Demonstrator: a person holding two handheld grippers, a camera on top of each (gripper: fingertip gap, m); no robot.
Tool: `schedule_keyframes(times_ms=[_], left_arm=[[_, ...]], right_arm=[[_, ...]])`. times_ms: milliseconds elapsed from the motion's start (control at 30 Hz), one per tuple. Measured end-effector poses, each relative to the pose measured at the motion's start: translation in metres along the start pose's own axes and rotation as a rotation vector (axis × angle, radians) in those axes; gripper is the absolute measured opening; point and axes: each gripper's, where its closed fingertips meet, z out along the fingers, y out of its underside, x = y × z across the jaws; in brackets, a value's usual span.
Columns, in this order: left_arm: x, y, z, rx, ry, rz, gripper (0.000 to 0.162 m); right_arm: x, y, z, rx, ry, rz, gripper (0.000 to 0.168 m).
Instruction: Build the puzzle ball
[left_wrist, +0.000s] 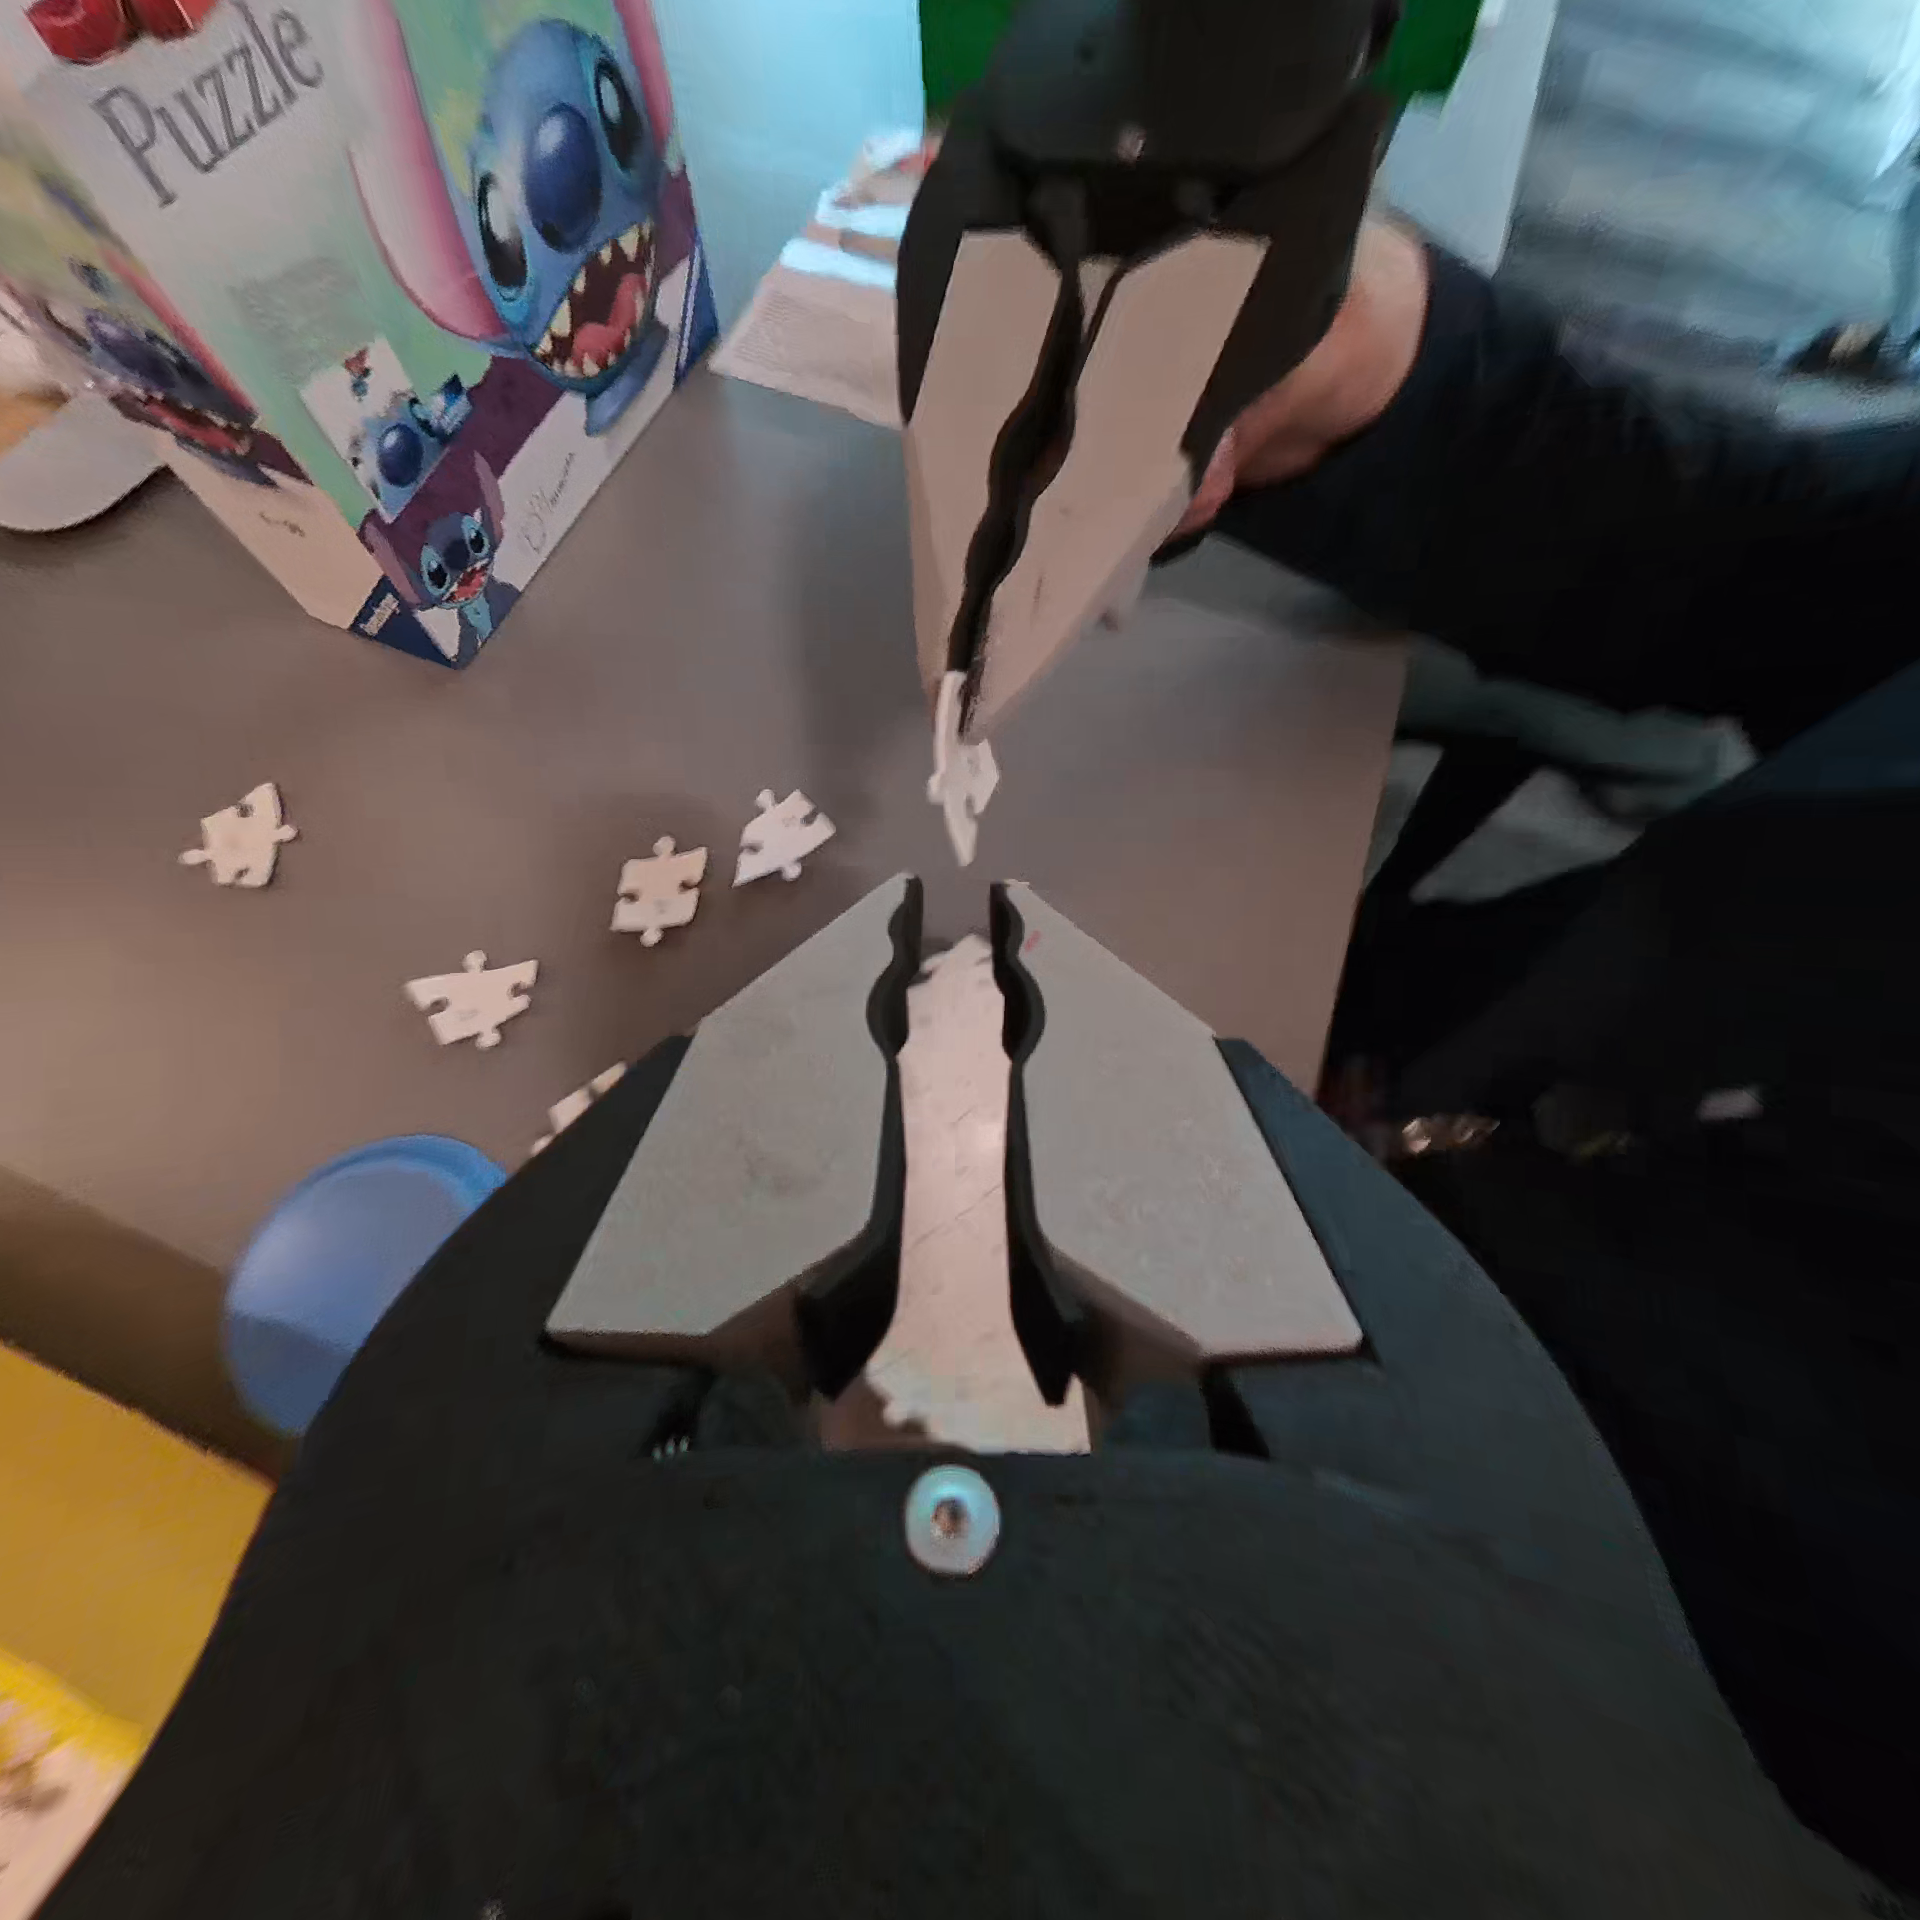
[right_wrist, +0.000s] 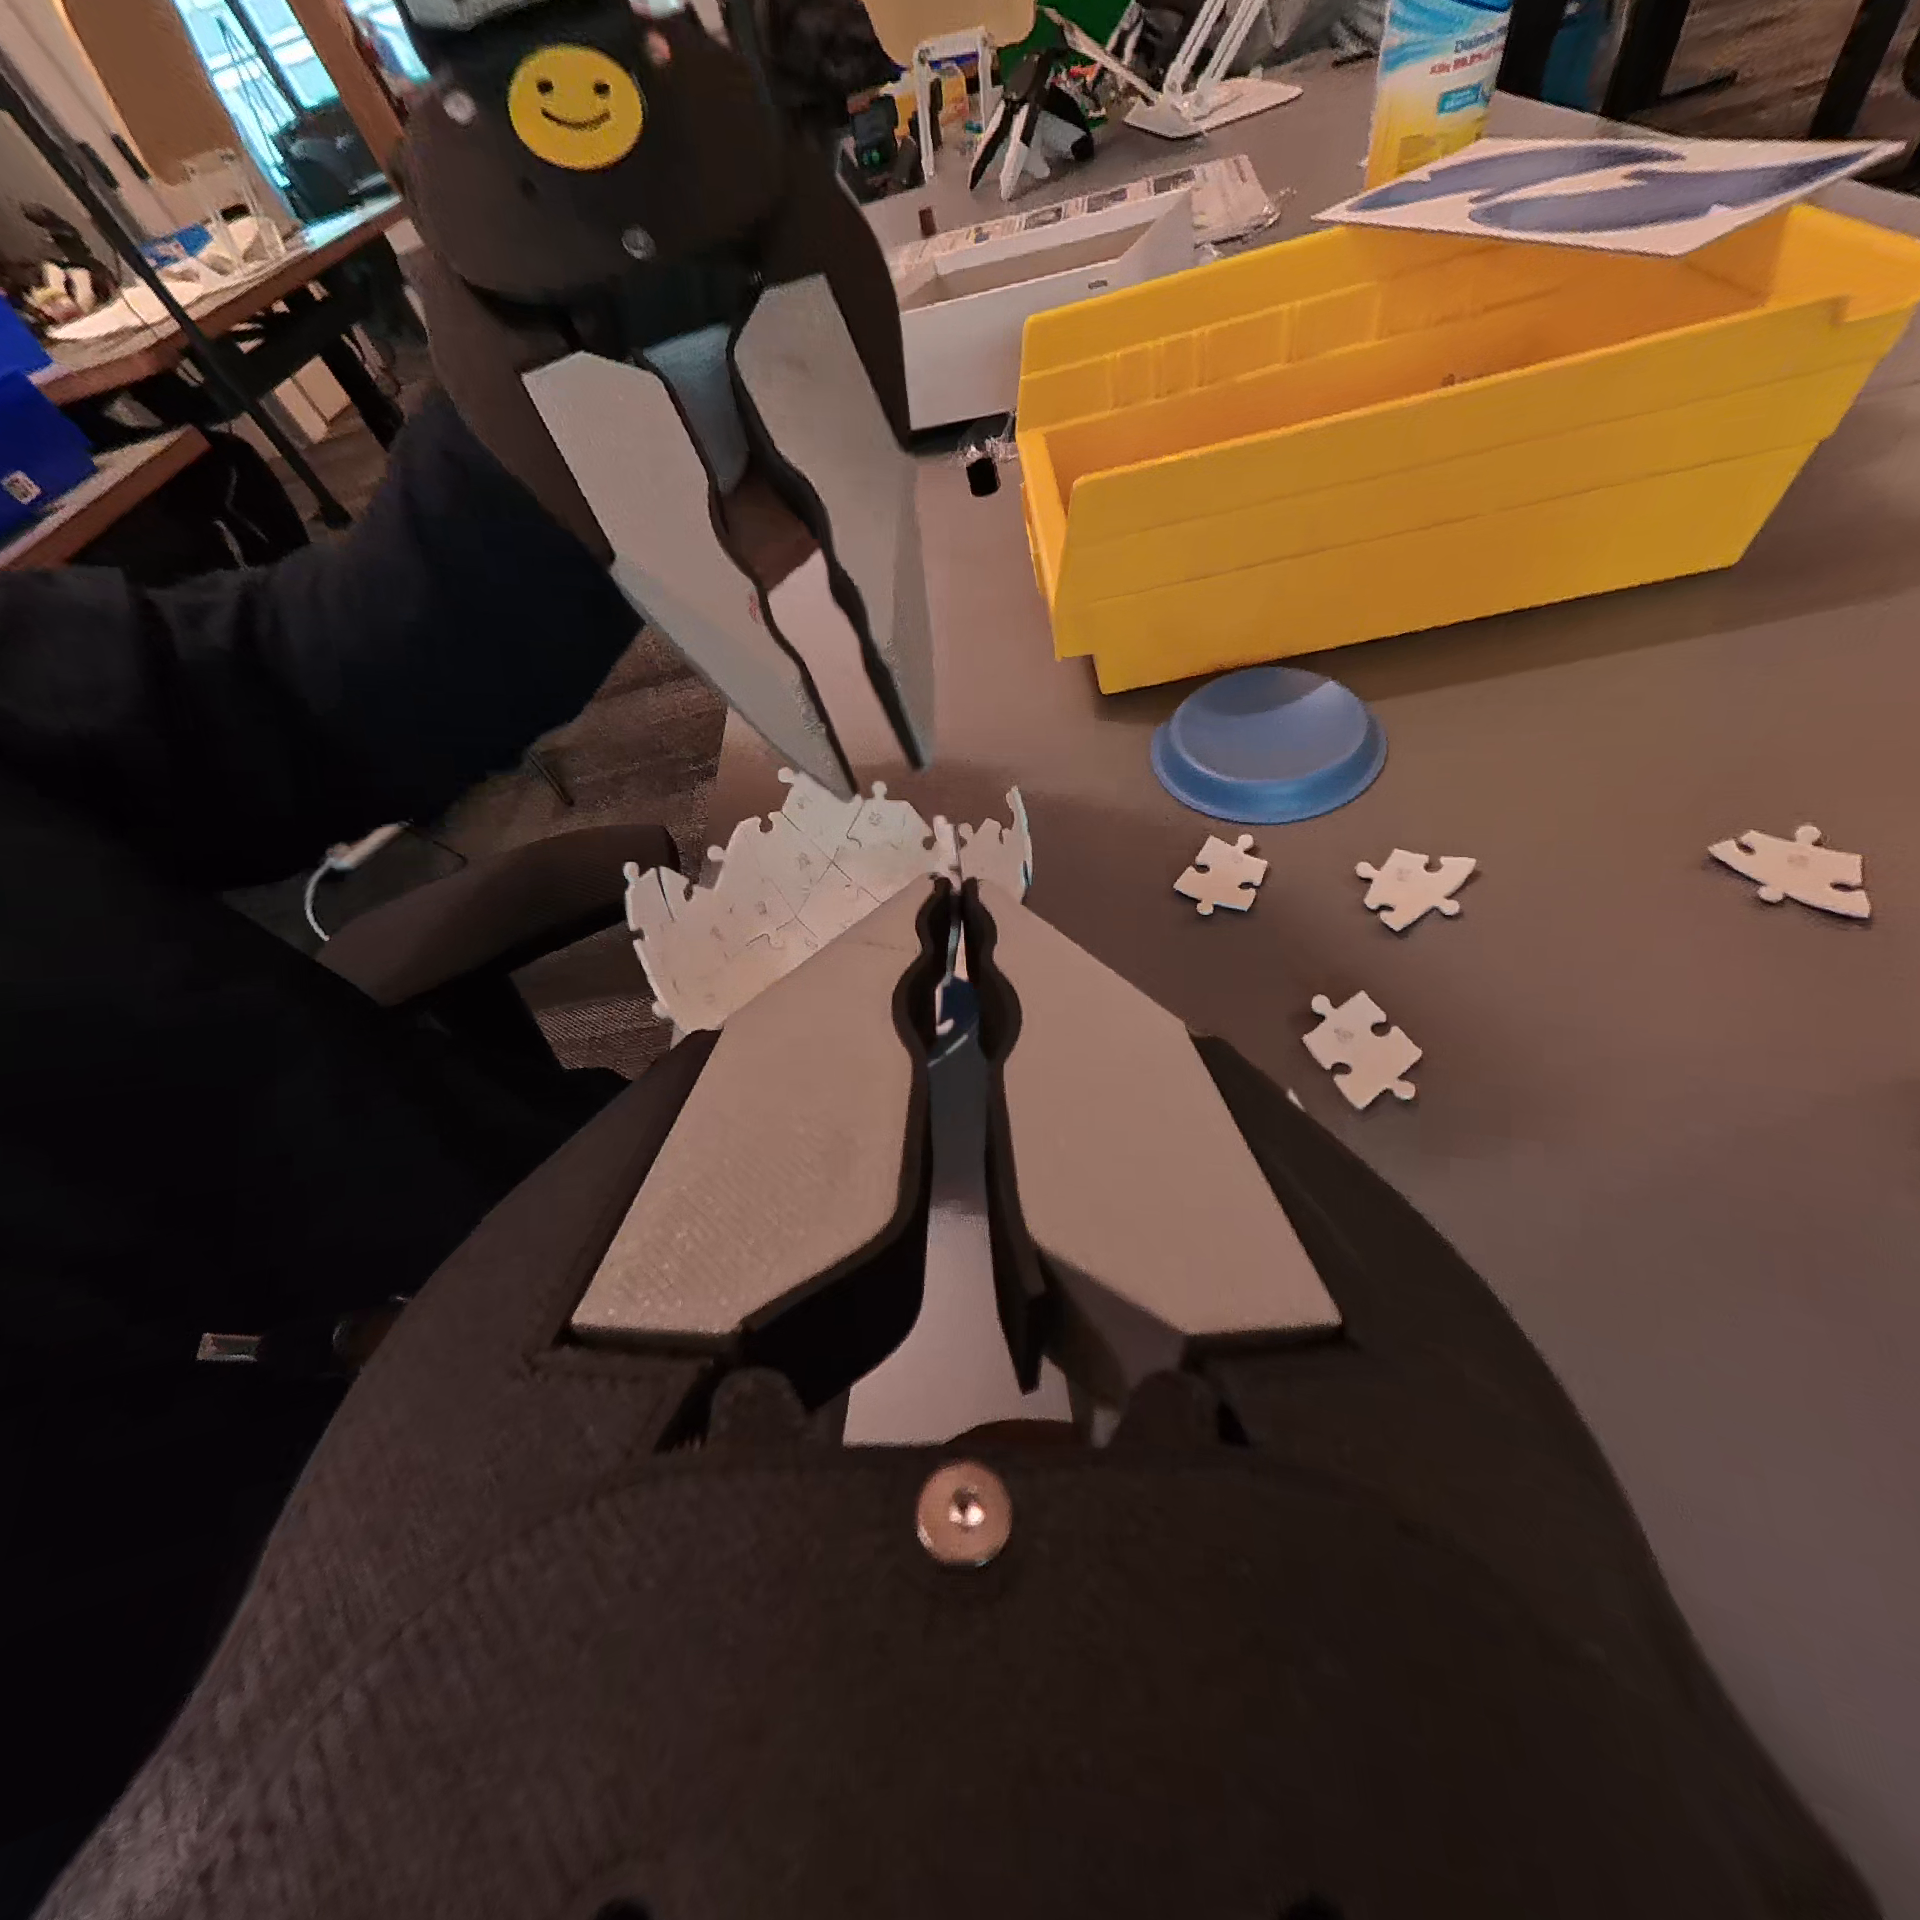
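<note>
Right gripper (right_wrist: 956, 894) pinching puzzle piece (left_wrist: 964, 774), just above seemingly parted left gripper (left_wrist: 954, 896)

the right hand-held gripper (right_wrist: 958, 902) hides much of the assembled puzzle section (right_wrist: 769, 904); the puzzle box (left_wrist: 343, 312) is cropped.

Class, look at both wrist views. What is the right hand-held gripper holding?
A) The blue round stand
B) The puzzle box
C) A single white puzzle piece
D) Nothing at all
C. The right hand-held gripper is shut on a single white puzzle piece that hangs from its tips above the table, while the blue round stand sits on the table untouched.
</note>
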Motion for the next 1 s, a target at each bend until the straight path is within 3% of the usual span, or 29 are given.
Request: schedule_keyframes(times_ms=[133,333,533,1000], left_arm=[[-0.012,0.022,0.009,-0.225,-0.009,0.118,0.02],[-0.01,0.049,0.03,-0.443,0.129,0.136,0.028],[-0.001,0.058,0.043,-0.526,0.184,0.159,0.024],[-0.013,0.074,0.044,-0.633,0.106,0.127,0.013]], right_arm=[[0.003,0.012,0.002,-0.038,0.029,-0.007,0.0],[0.002,0.02,-0.002,-0.097,0.067,-0.027,0.0],[-0.003,0.028,-0.007,-0.135,0.075,-0.021,0.0],[-0.018,0.044,0.015,-0.271,0.032,-0.054,0.0]])
